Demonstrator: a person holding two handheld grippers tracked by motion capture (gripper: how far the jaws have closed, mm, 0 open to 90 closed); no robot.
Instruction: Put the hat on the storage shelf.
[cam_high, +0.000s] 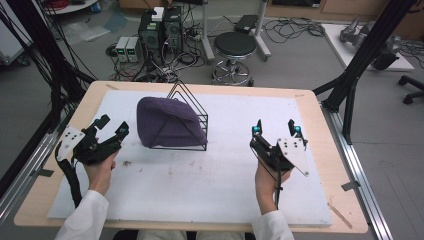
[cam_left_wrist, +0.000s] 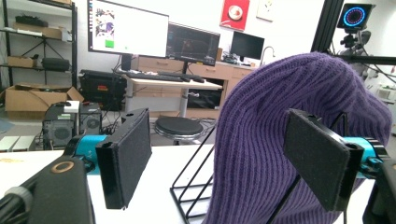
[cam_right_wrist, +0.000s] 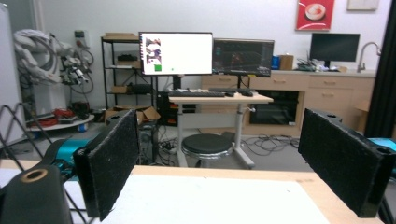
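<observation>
Purple knitted hat (cam_high: 169, 125), ribbed wool, draped over a black wire rack (cam_high: 192, 116) of triangular frames; the pair stands on the white mat (cam_high: 200, 175) covering the wooden table (cam_high: 327, 150).

Left gripper (cam_high: 111, 127): held in the person's left hand (cam_high: 102, 167), jaws spread wide with nothing between the pads. In the high view the hat lies just beyond and to the right of the jaw tips, close but not touching. In the left gripper view (cam_left_wrist: 224, 163) the hat (cam_left_wrist: 280, 121) rises ahead of the jaws, its bulk behind and around the right-hand jaw and reaching toward the middle of the gap; the left-hand jaw stands clear of it, with bare mat and the rack's lower wires (cam_left_wrist: 194, 191) ahead. Contact between the right-hand jaw and the knit cannot be told from this view.

Right gripper (cam_high: 276, 129): held in the person's right hand (cam_high: 270, 182), jaws likewise wide apart and holding nothing. The hat and rack lie well apart from it, off to the left of its jaws. In the right gripper view (cam_right_wrist: 219, 168) the gap between the jaws frames bare mat (cam_right_wrist: 215, 200) and the table's far edge (cam_right_wrist: 261, 176); a few rack wires (cam_right_wrist: 18, 126) show at the far left, outside the left-hand jaw.
</observation>
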